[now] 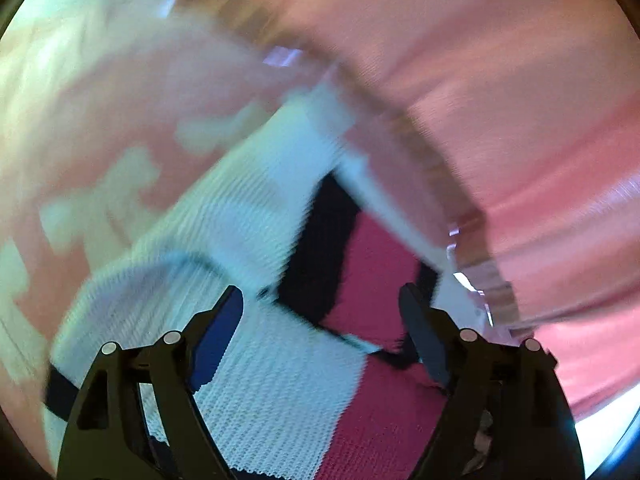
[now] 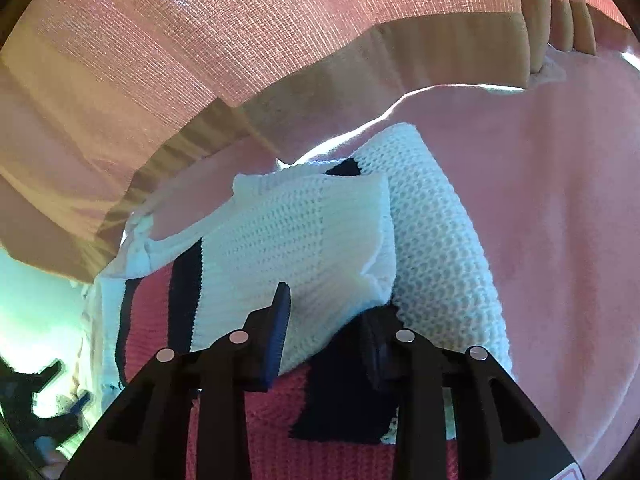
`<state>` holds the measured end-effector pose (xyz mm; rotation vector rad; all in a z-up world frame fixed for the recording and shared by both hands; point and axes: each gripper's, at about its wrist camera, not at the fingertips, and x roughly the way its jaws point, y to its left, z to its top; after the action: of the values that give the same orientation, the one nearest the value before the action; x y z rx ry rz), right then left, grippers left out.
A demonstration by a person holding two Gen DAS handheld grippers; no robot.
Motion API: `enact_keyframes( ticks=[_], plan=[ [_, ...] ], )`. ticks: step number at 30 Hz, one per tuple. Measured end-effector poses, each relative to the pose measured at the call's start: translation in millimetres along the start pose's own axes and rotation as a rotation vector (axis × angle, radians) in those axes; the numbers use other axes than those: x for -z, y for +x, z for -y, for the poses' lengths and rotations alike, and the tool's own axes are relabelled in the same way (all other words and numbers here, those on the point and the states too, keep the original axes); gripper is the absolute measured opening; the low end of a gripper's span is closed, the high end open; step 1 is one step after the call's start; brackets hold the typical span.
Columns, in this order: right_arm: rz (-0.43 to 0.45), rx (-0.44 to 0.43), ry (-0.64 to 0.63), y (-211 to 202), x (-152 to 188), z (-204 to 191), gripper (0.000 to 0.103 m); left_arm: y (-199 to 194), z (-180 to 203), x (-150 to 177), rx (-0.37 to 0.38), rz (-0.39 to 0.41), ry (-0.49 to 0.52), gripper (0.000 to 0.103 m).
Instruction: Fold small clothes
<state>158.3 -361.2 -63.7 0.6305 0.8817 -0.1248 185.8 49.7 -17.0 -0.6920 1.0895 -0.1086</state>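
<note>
my left hand-held gripper [image 1: 320, 328] is spread wide above the knitted sweater [image 1: 256, 216], nothing pinched between its fingers, and that view is smeared with blur. the sweater, white with black stripes and a deep pink panel, lies on a pink sheet [image 2: 560, 220]. over on the right, my right hand-held gripper [image 2: 326, 332] has its jaws drawn in on a folded white sleeve [image 2: 304, 240], the blue pad [image 2: 278, 332] against one side of the bunched knit and the dark pad on the other, so it is grasping that sleeve, which is doubled over the sweater's body. a pink striped blanket [image 2: 200, 40] with tan bands lies bunched just beyond the sweater. at the lower left edge of the right view i can just make out the other gripper's dark frame.
</note>
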Motion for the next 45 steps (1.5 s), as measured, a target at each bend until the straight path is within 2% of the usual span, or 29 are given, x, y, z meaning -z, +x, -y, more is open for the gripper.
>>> enact_keyframes(
  ticks=[2, 3, 6, 7, 8, 9, 10, 12, 15, 17, 18, 19, 20, 22, 23, 27, 28, 30, 31, 32, 33, 35, 37, 38, 39, 40, 42, 44, 45],
  plan=[
    [-0.002, -0.008, 0.004, -1, 0, 1, 0.031, 21, -29, -4, -0.021, -0.082, -0.143, 0.075],
    [-0.002, -0.011, 0.007, -2, 0, 2, 0.031, 26, -37, -6, -0.019, -0.094, -0.187, 0.075],
    [0.001, -0.019, 0.008, -2, 0, 2, 0.027, 24, -44, -16, -0.042, -0.032, -0.196, 0.074],
    [0.000, -0.020, 0.003, -1, 0, 2, 0.012, 23, -43, -22, -0.048, 0.000, -0.172, 0.063],
    [-0.003, -0.028, 0.000, 0, 0, 2, 0.007, 24, -43, -27, -0.046, 0.016, -0.159, 0.053],
    [0.001, -0.028, -0.008, 1, 1, 1, 0.007, 27, -43, -32, -0.040, 0.023, -0.152, 0.027],
    [0.005, -0.019, -0.023, 1, 1, -2, 0.007, 31, -45, -38, -0.042, 0.023, -0.139, 0.009],
    [0.044, -0.024, -0.069, -10, -2, -16, 0.006, 28, -43, -44, -0.042, 0.052, -0.117, 0.008],
    [0.180, -0.141, -0.154, -58, -11, -53, 0.006, -10, -31, -52, -0.024, 0.192, -0.040, 0.009],
    [0.255, -0.180, -0.237, -90, -14, -76, 0.006, -16, -32, -56, -0.055, 0.217, -0.015, 0.009],
    [0.256, -0.147, -0.277, -91, -12, -80, 0.006, -12, -35, -57, -0.085, 0.206, -0.012, 0.009],
    [0.223, -0.057, -0.312, -78, -7, -76, 0.006, 0, -44, -56, -0.117, 0.168, -0.022, 0.009],
    [0.144, -0.008, -0.291, -55, -3, -64, 0.006, 9, -52, -56, -0.136, 0.128, -0.034, 0.009],
    [-0.033, 0.045, -0.169, -10, 9, -28, 0.006, 22, -64, -51, -0.162, 0.066, -0.052, 0.009],
    [-0.060, 0.051, -0.137, -3, 11, -20, 0.006, 24, -63, -48, -0.174, 0.059, -0.037, 0.009],
    [0.034, 0.003, -0.173, -34, 5, -43, 0.006, 18, -54, -44, -0.200, 0.091, 0.038, 0.011],
    [0.032, 0.018, -0.182, -34, 8, -43, 0.006, 20, -54, -44, -0.211, 0.092, 0.044, 0.011],
    [-0.033, 0.075, -0.175, -17, 15, -31, 0.006, 28, -60, -44, -0.214, 0.062, 0.029, 0.012],
    [-0.105, 0.103, -0.147, -1, 22, -18, 0.006, 31, -61, -43, -0.221, 0.059, 0.030, 0.012],
    [-0.096, 0.087, -0.133, -2, 23, -13, 0.006, 31, -58, -41, -0.229, 0.062, 0.037, 0.012],
    [-0.089, 0.104, -0.130, -9, 20, -14, 0.010, 29, -55, -40, -0.239, 0.065, 0.052, 0.013],
    [-0.026, 0.180, -0.147, -32, 16, -25, 0.020, 15, -50, -33, -0.237, 0.066, 0.081, 0.014],
    [0.108, 0.264, -0.207, -64, 14, -46, 0.020, -8, -39, -22, -0.222, 0.093, 0.113, 0.019],
    [0.158, 0.253, -0.243, -75, 15, -58, 0.020, -17, -33, -18, -0.199, 0.113, 0.127, 0.022],
    [0.181, 0.221, -0.265, -81, 16, -67, 0.016, -24, -28, -16, -0.176, 0.131, 0.140, 0.031],
    [0.183, 0.163, -0.297, -82, 18, -81, 0.012, -28, -19, -14, -0.145, 0.146, 0.161, 0.040],
    [0.134, 0.100, -0.329, -72, 24, -89, 0.003, -19, -5, -14, -0.123, 0.136, 0.216, 0.043],
    [0.032, 0.139, -0.382, -36, 34, -91, 0.002, 3, 4, -15, -0.178, 0.137, 0.266, 0.043],
    [-0.007, 0.178, -0.395, -21, 37, -87, 0.002, 20, 3, -16, -0.235, 0.118, 0.285, 0.043]
  ],
)
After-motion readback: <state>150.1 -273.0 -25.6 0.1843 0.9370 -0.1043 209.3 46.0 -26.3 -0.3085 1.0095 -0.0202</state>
